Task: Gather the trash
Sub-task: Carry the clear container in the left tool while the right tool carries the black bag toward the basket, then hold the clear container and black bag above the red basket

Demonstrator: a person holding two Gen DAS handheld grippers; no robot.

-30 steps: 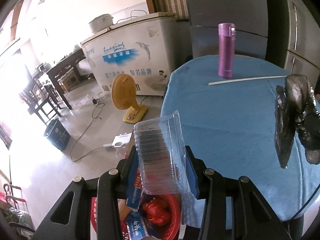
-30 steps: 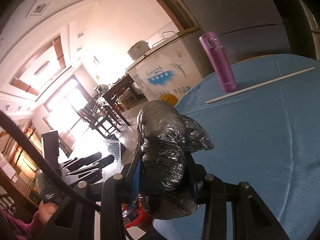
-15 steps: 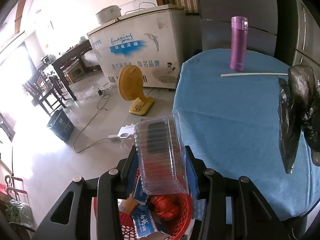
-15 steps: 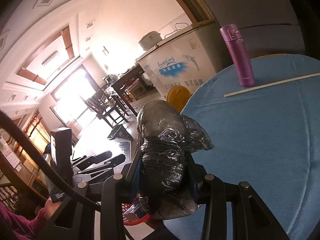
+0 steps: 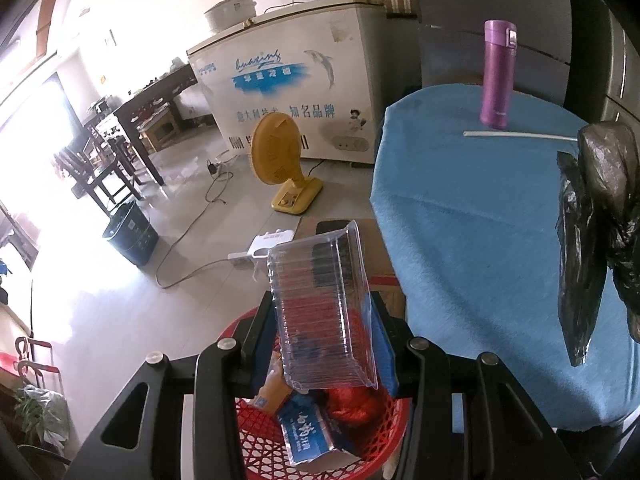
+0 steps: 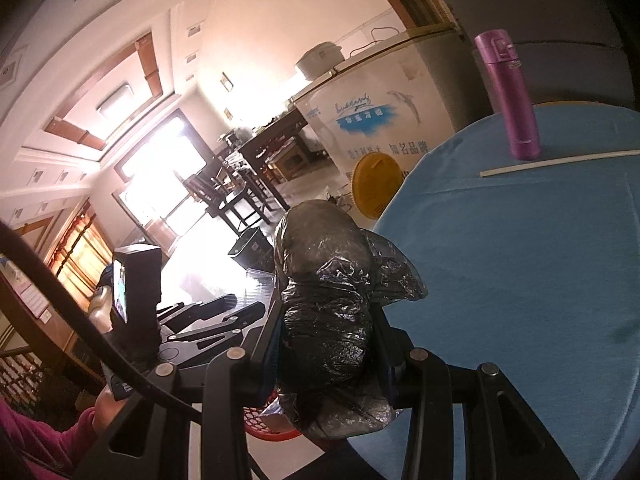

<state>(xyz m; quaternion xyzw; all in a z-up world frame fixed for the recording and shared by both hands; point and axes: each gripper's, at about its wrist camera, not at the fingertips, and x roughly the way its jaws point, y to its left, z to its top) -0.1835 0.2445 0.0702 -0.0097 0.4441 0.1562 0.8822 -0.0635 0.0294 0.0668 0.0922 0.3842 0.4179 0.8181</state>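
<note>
My left gripper is shut on a clear ribbed plastic container, held above a red mesh basket on the floor. The basket holds a blue packet, an orange carton and something red. My right gripper is shut on a crumpled black plastic bag; the same black bag hangs over the blue table at the right of the left wrist view. In the right wrist view the left gripper shows low at left, and a bit of the red basket peeks out below the bag.
A round table with a blue cloth carries a purple flask and a white stick. On the floor stand a yellow fan, a dark bin, a power strip with cables and a white chest freezer. A sleeve is at lower left.
The left gripper with the clear container has sunk and tilted toward the red basket, which now fills more of the view. The right gripper with the bag has drifted toward the table's edge.
</note>
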